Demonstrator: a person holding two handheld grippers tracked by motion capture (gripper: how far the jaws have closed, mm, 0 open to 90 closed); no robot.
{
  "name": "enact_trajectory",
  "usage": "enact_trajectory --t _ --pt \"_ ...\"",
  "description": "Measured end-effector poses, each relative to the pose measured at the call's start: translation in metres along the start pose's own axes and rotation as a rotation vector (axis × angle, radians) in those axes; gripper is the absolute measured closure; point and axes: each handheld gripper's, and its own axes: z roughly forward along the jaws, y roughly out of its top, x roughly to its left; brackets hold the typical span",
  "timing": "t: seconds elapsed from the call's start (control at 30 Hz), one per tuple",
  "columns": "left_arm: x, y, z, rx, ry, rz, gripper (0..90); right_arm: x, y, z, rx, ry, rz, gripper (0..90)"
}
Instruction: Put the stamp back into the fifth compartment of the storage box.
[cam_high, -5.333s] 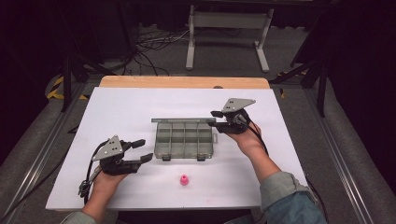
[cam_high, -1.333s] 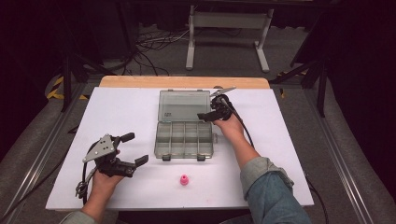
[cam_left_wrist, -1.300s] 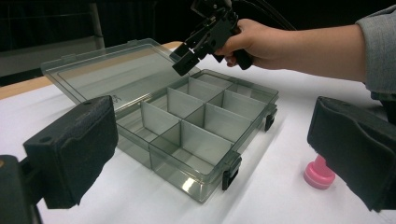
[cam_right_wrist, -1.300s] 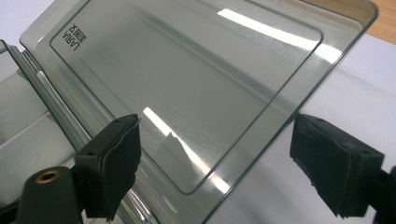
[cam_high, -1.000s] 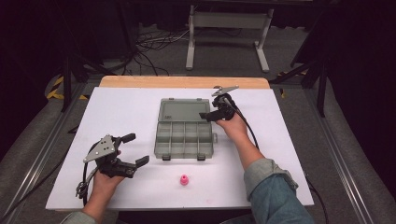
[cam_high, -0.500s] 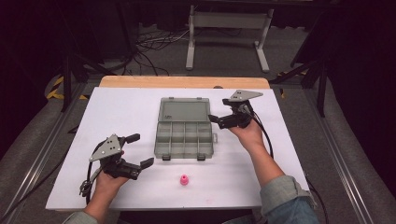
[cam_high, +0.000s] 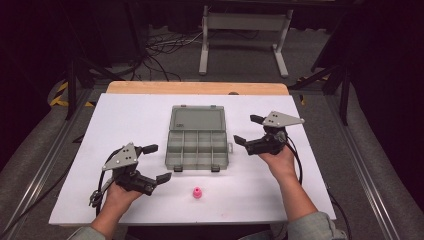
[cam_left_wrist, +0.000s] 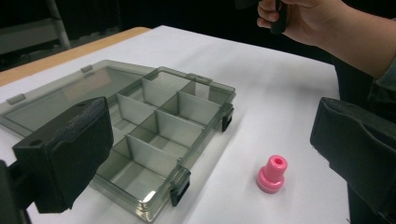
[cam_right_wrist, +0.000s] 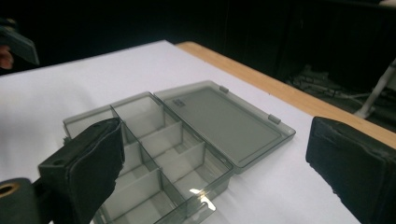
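Smoky-grey clear plastic compartment box (cam_high: 198, 144) at table centre, lid (cam_high: 197, 119) laid flat open toward 12 o'clock, all cells empty as far as visible. Small pink rubber stopper-shaped piece (cam_high: 197, 192) upright on white tabletop (cam_high: 280, 197), at 6 o'clock of box, apart from it. Left gripper (cam_high: 151, 166) at 8 o'clock of box, jaws wide, nothing held; in left gripper view pink piece (cam_left_wrist: 272, 174) sits between jaw tips but farther out. Right gripper (cam_high: 246, 131) at 3 o'clock of box, jaws wide, empty, just beside box wall.

Risks, judged: pink piece small & round – off-centre pinch could squirt it out or roll it off table edge at 6 o'clock. Light box may slide if bumped by either gripper w/o bracing; drop from too high could bounce piece out of cell
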Motion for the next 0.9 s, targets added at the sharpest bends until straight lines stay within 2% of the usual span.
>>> enact_trajectory --t 0.03,0.1,0.23,0.3,0.37,0.43,0.53,0.6,0.63,0.7,0.77,0.9 --pt "0.0 0.001 0.0 0.01 0.0 0.006 0.6 0.002 -0.004 -0.005 -0.022 0.0 -0.003 5.1" --pt "0.0 0.003 0.001 0.019 -0.003 0.006 0.6 0.005 -0.008 -0.01 -0.029 0.002 -0.011 4.9" --pt "-0.001 0.006 0.003 0.035 -0.02 0.016 2.4 0.01 -0.015 -0.017 -0.026 0.0 -0.032 5.5" --pt "-0.002 0.009 0.006 0.06 -0.025 0.026 2.9 0.011 -0.017 -0.02 -0.037 -0.013 -0.043 7.8" --pt "-0.003 0.013 0.009 0.076 -0.043 0.033 3.5 0.01 -0.017 -0.021 -0.025 -0.02 -0.053 7.2" --pt "-0.005 0.016 0.011 0.089 -0.059 0.037 3.6 0.01 -0.019 -0.025 -0.038 -0.016 -0.021 3.9" --pt "-0.009 0.021 0.016 0.134 -0.079 0.048 3.8 0.009 -0.025 -0.029 -0.028 -0.021 -0.002 1.5" --pt "-0.01 0.022 0.018 0.147 -0.081 0.054 4.1 0.008 -0.028 -0.03 -0.026 -0.022 -0.001 1.5" --pt "-0.01 0.023 0.019 0.157 -0.081 0.047 4.4 0.008 -0.029 -0.031 -0.021 -0.027 -0.002 1.1" --pt "-0.009 0.025 0.022 0.17 -0.108 0.017 5.5 0.007 -0.03 -0.032 -0.027 -0.029 -0.003 0.9" --pt "-0.008 0.025 0.024 0.184 -0.122 0.008 7.0 0.008 -0.03 -0.033 -0.031 -0.03 -0.009 1.0" --pt "-0.011 0.03 0.033 0.256 -0.143 0.042 8.3 0.007 -0.031 -0.034 -0.033 -0.031 -0.011 1.9"
